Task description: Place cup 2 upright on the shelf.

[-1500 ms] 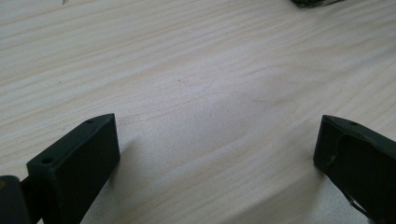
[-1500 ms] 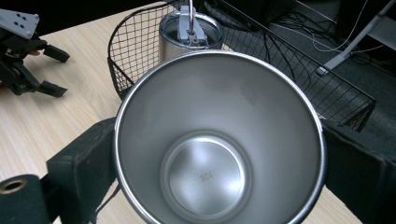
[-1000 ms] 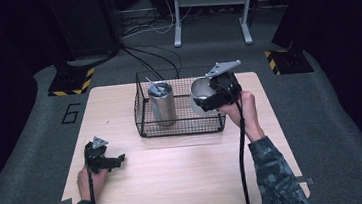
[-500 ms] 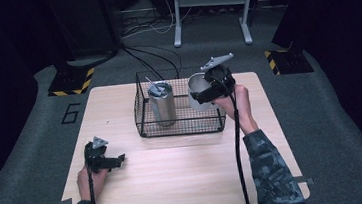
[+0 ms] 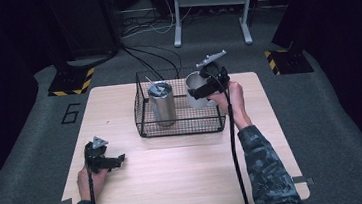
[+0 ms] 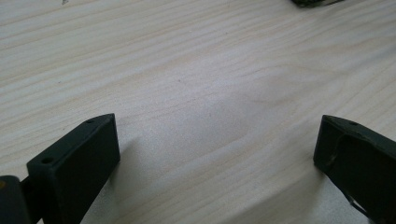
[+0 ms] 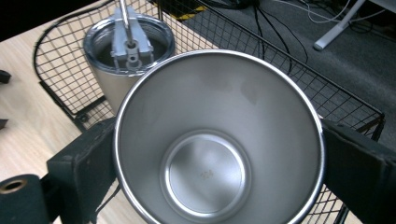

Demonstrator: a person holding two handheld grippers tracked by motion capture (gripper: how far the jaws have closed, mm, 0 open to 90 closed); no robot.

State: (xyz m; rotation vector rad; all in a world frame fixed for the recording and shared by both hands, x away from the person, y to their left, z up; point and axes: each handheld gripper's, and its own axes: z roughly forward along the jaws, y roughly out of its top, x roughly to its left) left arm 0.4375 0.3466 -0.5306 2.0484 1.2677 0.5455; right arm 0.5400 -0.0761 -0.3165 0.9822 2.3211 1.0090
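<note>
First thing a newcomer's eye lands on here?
The open steel cup clamped in the right tool, held above the wire basket's right end. Next, the lidded tumbler standing inside the basket at its left. The left tool rests open on the table.

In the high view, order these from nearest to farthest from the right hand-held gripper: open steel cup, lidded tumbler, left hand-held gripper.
1. Open steel cup: clamped in the right hand-held gripper, over the wire basket.
2. Lidded tumbler: inside the basket.
3. Left hand-held gripper: table's near left.

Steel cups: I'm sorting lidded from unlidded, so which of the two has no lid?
The open cup clamped in the right gripper, empty inside. The other, the tumbler standing in the wire basket, wears a clear lid.
</note>
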